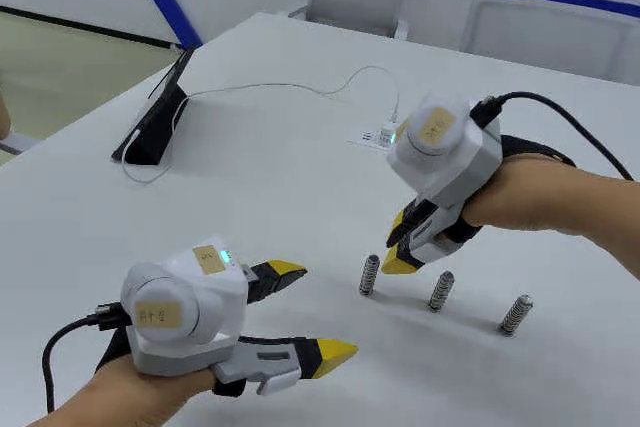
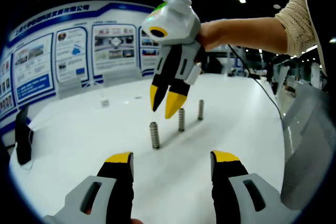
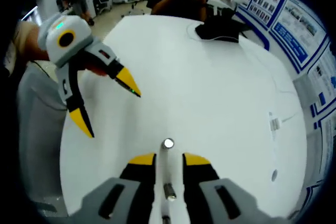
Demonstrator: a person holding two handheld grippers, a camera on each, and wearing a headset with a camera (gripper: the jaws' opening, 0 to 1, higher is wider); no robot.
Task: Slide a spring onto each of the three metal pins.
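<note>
Three springs (image 1: 441,290) stand in a row on the white table (image 1: 250,177), and as far as I can tell each one sits over its own upright pin. In the right gripper view I look straight down that row and see the round top of the first pin (image 3: 168,143) just ahead of my jaw tips. I count three pins and three springs, one on each, and no loose spring lying anywhere on the table.

By my reckoning the threading is finished, or very nearly. What I cannot judge from here is whether every spring has dropped fully to the base of its pin.

My right gripper (image 1: 392,252) hangs just above the end of the row nearest my left gripper. Its jaws are empty, with only a narrow gap between them. My left gripper (image 1: 322,309) lies low over the table, well apart from the row, with its jaws spread wide and nothing in them.

The next move, I think, is to lift the right gripper straight up and away. The pins stand free and close together, so a sideways brush from a jaw tip could tip one over.

Beyond that I count one tablet (image 1: 155,117) propped up at the far left and one thin cable (image 1: 280,87) running from it across the table.
</note>
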